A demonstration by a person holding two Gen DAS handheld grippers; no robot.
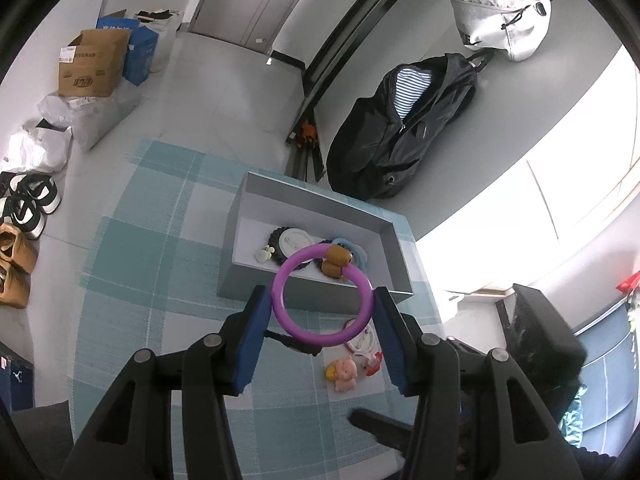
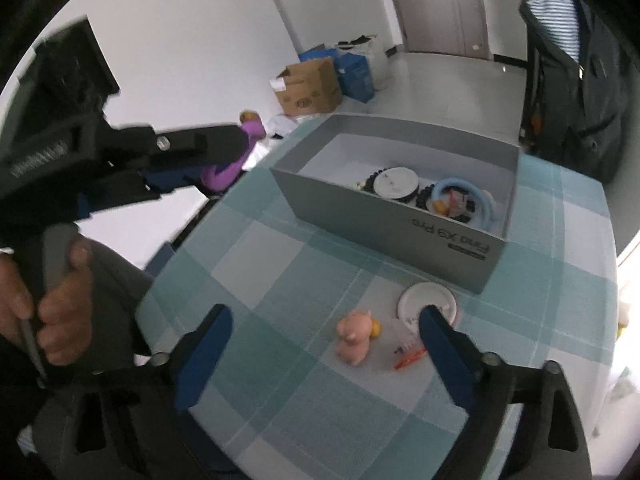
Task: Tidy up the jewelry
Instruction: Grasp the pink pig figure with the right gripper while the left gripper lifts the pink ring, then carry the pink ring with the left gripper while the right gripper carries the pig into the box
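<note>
Purple ring [image 1: 323, 295] w/ brown charm: clamped between pads of left tongs [image 1: 320, 312], raised above worktop [image 2: 280, 280], just short of grey box [image 2: 384, 216] near wall. Box contents: black bead bracelets, white disc, blue ring. Right tongs [image 2: 324, 348]: spread wide, gripping nothing, hovering over pink pig charm [image 2: 354, 336]. Nearby on checked cloth: white disc [image 2: 426, 300], orange clip [image 2: 408, 358].
</note>
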